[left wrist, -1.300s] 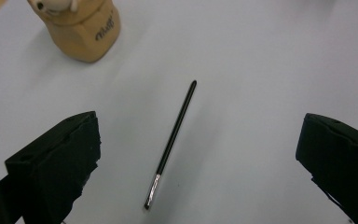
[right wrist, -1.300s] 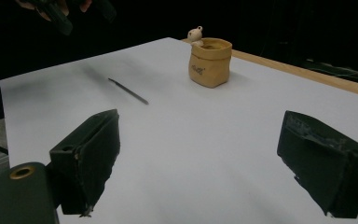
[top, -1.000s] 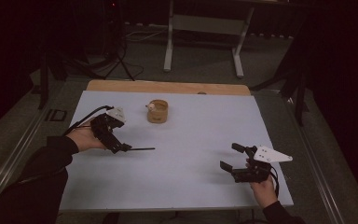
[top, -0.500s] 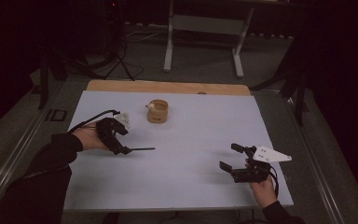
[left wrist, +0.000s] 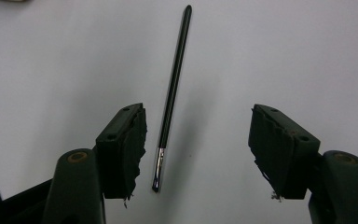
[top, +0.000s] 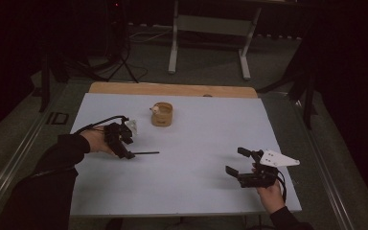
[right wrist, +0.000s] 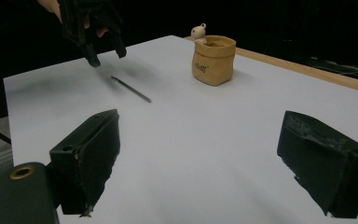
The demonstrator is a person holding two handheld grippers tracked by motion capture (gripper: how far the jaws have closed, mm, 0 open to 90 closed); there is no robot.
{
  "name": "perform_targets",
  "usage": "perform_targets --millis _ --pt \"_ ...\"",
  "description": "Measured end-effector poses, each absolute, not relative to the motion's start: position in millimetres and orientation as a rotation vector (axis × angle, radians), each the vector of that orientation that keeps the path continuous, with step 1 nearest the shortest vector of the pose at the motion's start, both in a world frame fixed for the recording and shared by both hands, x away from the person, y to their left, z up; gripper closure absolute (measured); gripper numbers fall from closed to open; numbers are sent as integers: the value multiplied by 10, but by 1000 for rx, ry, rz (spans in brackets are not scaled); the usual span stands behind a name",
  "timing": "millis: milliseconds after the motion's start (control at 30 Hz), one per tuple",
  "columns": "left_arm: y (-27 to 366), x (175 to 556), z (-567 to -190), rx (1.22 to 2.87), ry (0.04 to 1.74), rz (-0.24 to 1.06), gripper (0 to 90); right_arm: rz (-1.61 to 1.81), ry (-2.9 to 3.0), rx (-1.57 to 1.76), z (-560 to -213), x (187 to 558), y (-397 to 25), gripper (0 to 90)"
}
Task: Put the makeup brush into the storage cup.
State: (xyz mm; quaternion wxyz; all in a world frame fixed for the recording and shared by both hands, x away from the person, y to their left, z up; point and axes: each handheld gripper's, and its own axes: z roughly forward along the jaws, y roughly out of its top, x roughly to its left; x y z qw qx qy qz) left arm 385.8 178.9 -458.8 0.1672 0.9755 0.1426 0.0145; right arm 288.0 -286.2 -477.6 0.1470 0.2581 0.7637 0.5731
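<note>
The left gripper (left wrist: pixel 198 154) hangs spread over the black pen (left wrist: pixel 172 93), whose long axis runs toward 12 o'clock, nearer its left jaw. The right gripper (top: pixel 242 165), also spread, sits well apart.

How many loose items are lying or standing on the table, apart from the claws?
2. A thin black stick lies beside the left claw; a small tan pot stands farther back near the middle.
</note>
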Motion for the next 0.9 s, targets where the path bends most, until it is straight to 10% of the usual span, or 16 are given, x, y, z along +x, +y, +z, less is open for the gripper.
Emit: perform_targets --millis 900 --pt "1787 4006 -4839 2866 306 43 637 1656 2204 740 -4778 2881 -2860 132"
